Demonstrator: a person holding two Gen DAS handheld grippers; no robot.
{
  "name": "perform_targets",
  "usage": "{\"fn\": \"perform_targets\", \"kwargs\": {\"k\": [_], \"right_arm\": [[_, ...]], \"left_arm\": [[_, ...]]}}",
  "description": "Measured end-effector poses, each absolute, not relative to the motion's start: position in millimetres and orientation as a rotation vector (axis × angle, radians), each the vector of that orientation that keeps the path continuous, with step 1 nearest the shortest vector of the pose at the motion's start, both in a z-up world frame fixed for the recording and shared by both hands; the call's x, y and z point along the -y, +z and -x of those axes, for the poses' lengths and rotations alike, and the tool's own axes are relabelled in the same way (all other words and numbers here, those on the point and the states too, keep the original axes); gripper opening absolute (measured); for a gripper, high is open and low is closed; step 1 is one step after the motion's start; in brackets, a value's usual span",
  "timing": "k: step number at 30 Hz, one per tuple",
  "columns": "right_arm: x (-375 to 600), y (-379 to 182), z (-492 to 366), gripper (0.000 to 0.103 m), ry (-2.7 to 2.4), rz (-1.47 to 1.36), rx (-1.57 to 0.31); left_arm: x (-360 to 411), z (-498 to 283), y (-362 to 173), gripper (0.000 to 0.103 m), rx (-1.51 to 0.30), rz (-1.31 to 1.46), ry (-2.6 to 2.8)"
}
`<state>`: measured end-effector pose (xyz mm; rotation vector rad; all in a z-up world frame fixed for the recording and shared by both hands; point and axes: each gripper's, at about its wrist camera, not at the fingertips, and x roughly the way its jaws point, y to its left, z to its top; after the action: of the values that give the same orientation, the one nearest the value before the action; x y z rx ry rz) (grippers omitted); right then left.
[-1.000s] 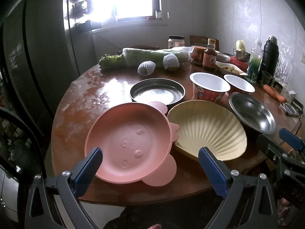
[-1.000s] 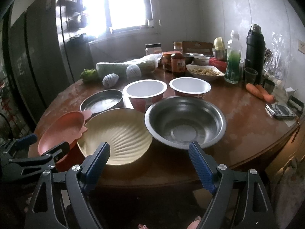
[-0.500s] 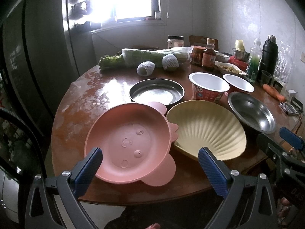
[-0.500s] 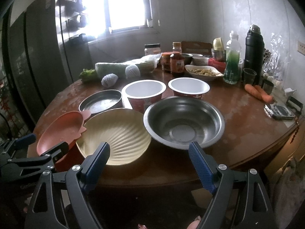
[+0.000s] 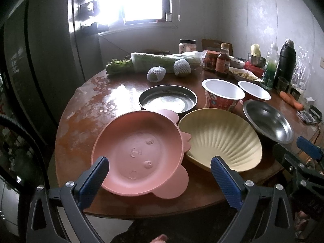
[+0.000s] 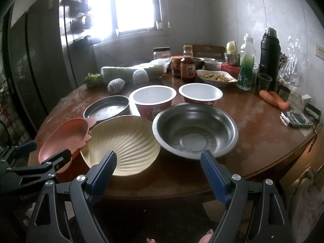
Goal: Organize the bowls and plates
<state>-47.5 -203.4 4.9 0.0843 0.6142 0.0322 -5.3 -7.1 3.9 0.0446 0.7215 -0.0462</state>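
Pink plate (image 5: 137, 154) beside shell bowl (image 5: 220, 141); both grippers' jaws spread, empty.

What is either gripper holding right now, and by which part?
Nothing. The left gripper and right gripper are both open and empty, short of the pink plastic plate and cream shell-shaped bowl.

Metal, plastic and worn wood on a kitchen table

The round brown wooden table (image 6: 253, 125) is glossy but blotched with dull, worn patches. The wide steel bowl (image 6: 195, 130) and flat-bottomed steel pan (image 5: 168, 101) are shiny, reflective metal. The pink animal-faced plastic plate (image 5: 137, 154) looks smooth and matt; the cream shell-shaped ribbed dish (image 5: 222, 141) has a soft sheen. Both grippers' blue finger pads (image 6: 212, 174) are finely textured.
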Motion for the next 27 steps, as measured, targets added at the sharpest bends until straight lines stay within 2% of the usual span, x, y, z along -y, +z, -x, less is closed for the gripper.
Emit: {"fn": "perform_targets", "kwargs": {"k": [10, 27], "right_arm": [[196, 4, 42, 0.085, 0.037, -0.068, -0.618], [159, 18, 2, 0.086, 0.201, -0.058, -0.628]], "left_arm": [[-7, 2, 4, 0.101, -0.721, -0.015, -0.029], [-81, -14, -7, 0.101, -0.769, 0.092, 0.070]]}}
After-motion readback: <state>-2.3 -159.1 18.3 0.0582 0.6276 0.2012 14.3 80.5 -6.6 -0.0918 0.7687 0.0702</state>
